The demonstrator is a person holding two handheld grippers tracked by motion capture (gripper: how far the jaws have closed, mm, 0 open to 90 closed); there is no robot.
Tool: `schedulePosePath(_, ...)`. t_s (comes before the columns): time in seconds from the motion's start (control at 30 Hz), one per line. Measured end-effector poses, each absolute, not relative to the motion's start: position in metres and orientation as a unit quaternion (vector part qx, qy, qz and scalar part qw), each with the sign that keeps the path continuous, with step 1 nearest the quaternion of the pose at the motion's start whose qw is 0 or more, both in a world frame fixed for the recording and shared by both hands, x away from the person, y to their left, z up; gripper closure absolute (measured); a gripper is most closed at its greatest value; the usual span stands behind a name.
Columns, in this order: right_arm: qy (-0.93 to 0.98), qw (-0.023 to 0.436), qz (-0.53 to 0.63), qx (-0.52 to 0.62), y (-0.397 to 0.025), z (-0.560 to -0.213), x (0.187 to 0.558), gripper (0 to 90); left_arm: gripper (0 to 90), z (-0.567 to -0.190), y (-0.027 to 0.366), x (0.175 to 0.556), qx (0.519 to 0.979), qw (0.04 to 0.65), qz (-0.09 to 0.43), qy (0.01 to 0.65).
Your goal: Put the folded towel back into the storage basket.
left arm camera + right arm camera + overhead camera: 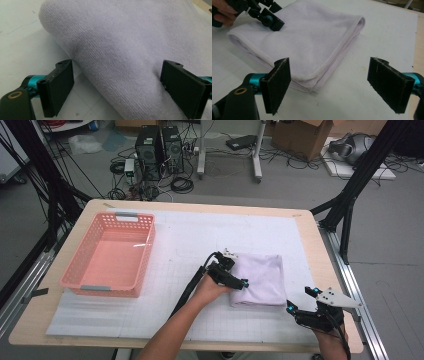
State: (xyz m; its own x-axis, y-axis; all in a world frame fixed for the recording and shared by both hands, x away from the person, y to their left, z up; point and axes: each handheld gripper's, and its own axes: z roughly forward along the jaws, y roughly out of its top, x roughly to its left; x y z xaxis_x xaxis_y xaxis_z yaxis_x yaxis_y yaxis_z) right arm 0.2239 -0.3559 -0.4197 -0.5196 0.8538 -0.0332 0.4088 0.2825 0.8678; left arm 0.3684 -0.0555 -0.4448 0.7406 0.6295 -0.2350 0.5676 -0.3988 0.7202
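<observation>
A folded towel (pixel 259 279) lies on the white mat of the tabletop (pixel 300 220), toward the person's near right, well apart from the pink basket (pixel 111 254) that stands off at about nine o'clock from it. The left gripper (pixel 231 270) sits at the towel's nine-o'clock edge, which is the rounded fold. In the left gripper view its fingers (pixel 58 87) are spread wide with the thick fold of towel (pixel 130 55) lying between them; one finger rests on the mat just beside the fold, the other looks to sit over the cloth, though whether it touches is hard to tell from this close. Nothing is pinched yet.

The right gripper (pixel 301 301) hovers near the towel's five-o'clock corner, apart from it. Its fingers (pixel 277 83) are spread too, empty, with the towel's (pixel 312 37) stitched corner lying just ahead of them on the mat.

The step in hand looks like taking hold of the folded towel, probably to lift it toward the basket. The next move calls for the left fingers to close squarely on the fold, catching all the layers so none slips open. The right gripper would need to ease forward to the corner and pinch it low, against the mat, before both lift together.
</observation>
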Motion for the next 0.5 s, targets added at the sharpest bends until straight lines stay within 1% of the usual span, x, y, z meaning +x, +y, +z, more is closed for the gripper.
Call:
schedulePosePath(0.07,0.759,0.259,0.429,0.415,-0.3560,-0.4199,0.2242,17.8,12.3,-0.4446,-0.0576,0.3661,0.839,0.413,0.044,0.353)
schedulePosePath(0.1,0.759,0.258,0.429,0.417,-0.3556,-0.4199,0.2240,17.8,14.2,-0.4439,-0.0588,0.3640,0.842,0.413,0.044,0.344)
schedulePosePath(0.13,0.759,0.259,0.429,0.416,-0.3556,-0.4199,0.2240,17.8,20.2,-0.4434,-0.0605,0.3619,0.844,0.414,0.041,0.339)
schedulePosePath(0.17,0.759,0.259,0.429,0.416,-0.3557,-0.4197,0.2238,17.8,23.8,-0.4433,-0.0622,0.3600,0.845,0.413,0.044,0.338)
schedulePosePath(0.33,0.757,0.260,0.430,0.418,-0.3569,-0.4198,0.2237,17.8,34.3,-0.4429,-0.0607,0.3611,0.840,0.419,0.025,0.343)
schedulePosePath(0.37,0.757,0.261,0.430,0.417,-0.3567,-0.4197,0.2237,17.8,41.2,-0.4432,-0.0612,0.3610,0.837,0.426,0.014,0.343)
schedulePosePath(0.47,0.756,0.261,0.430,0.419,-0.3561,-0.4198,0.2238,17.8,56.1,-0.4442,-0.0624,0.3610,0.832,0.438,0.005,0.341)
schedulePosePath(0.5,0.756,0.261,0.430,0.418,-0.3559,-0.4198,0.2239,17.8,58.8,-0.4448,-0.0620,0.3617,0.829,0.442,0.002,0.342)
